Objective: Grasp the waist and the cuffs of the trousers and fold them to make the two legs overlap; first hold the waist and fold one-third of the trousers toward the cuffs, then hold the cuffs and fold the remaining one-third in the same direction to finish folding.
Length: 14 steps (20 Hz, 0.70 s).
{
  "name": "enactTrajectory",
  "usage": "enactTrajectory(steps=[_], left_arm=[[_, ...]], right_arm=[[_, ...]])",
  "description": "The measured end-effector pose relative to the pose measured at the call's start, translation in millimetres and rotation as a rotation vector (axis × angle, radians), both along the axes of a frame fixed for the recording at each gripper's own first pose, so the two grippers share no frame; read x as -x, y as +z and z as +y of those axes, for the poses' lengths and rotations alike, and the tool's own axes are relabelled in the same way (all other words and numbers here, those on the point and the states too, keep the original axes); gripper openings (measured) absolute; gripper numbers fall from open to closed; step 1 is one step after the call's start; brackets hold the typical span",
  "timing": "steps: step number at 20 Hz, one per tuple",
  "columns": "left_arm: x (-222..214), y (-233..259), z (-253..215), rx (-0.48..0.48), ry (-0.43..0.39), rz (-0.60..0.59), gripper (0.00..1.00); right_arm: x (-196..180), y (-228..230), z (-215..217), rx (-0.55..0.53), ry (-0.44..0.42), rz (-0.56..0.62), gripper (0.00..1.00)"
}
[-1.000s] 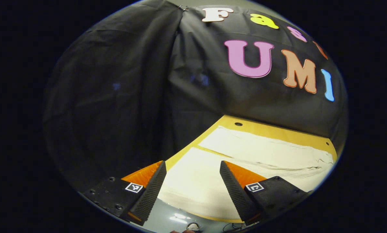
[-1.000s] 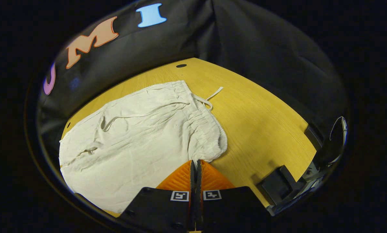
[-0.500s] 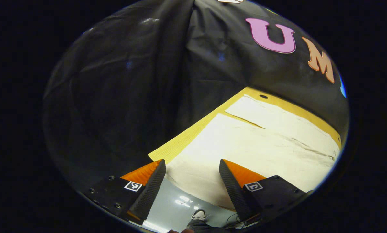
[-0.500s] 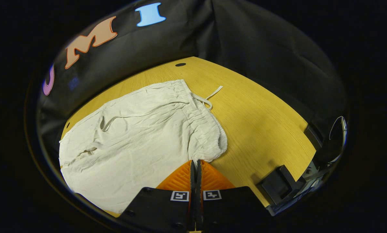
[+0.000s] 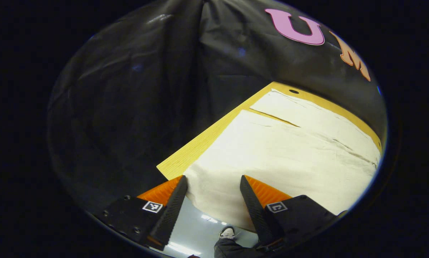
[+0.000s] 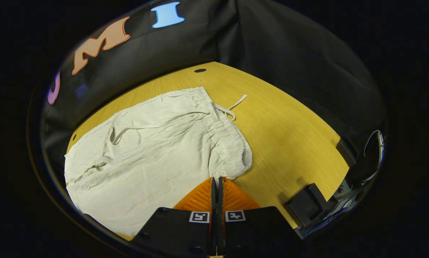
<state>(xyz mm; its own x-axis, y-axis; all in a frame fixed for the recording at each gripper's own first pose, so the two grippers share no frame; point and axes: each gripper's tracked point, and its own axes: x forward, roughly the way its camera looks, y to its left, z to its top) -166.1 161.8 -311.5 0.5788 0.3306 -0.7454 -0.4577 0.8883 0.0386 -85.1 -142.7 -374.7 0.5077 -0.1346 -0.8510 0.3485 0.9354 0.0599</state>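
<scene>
Cream trousers (image 6: 157, 150) lie flat on the yellow wooden table (image 6: 290, 136), the two legs side by side. The elastic waistband (image 6: 229, 143) and its drawstring (image 6: 236, 104) face right in the right gripper view. My right gripper (image 6: 217, 180) is shut on the waistband's near corner, a sliver of cloth between its tips. In the left gripper view the trousers (image 5: 279, 150) stretch away from the cuff end. My left gripper (image 5: 213, 181) is open at the table's near edge, with the near leg's cuff edge lying between its fingertips.
A black block (image 6: 307, 206) sits at the table's near right corner, with dark gear beyond the edge. A small hole (image 6: 200, 70) marks the far side of the table. Grey floor (image 5: 200, 229) and a person's shoe (image 5: 227, 233) show below the left gripper.
My left gripper has moved in toward the cuff end and tipped down, and its fingers have narrowed slightly around the cloth edge. The right gripper has held still on the waistband.
</scene>
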Motion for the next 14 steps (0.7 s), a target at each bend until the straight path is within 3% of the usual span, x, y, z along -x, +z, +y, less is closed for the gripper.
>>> enactTrajectory(steps=[3,4,5,6,9,14], left_arm=[[-11.5,-3.4,-14.2,-0.007,-0.055,0.015,0.63],[-13.9,-2.0,-16.7,-0.011,-0.074,0.018,0.47],[-16.8,-1.0,-19.2,-0.012,-0.092,0.019,0.42],[-17.0,1.6,-21.4,-0.009,-0.106,0.03,0.28],[-20.8,1.0,-23.6,-0.004,-0.108,0.034,0.01],[-33.3,21.9,-27.2,0.122,-0.03,-0.005,0.0]], right_arm=[[-0.1,-0.1,-0.1,-0.005,-0.003,-0.003,0.02],[0.0,-0.5,0.1,-0.007,-0.004,-0.004,0.02],[0.2,-0.5,0.0,-0.008,-0.004,-0.005,0.02],[-0.2,-0.2,-0.1,-0.01,-0.006,-0.006,0.02],[-0.8,-0.2,0.1,-0.024,-0.014,-0.017,0.02],[-5.6,7.6,-0.2,-0.111,-0.089,-0.046,0.01]])
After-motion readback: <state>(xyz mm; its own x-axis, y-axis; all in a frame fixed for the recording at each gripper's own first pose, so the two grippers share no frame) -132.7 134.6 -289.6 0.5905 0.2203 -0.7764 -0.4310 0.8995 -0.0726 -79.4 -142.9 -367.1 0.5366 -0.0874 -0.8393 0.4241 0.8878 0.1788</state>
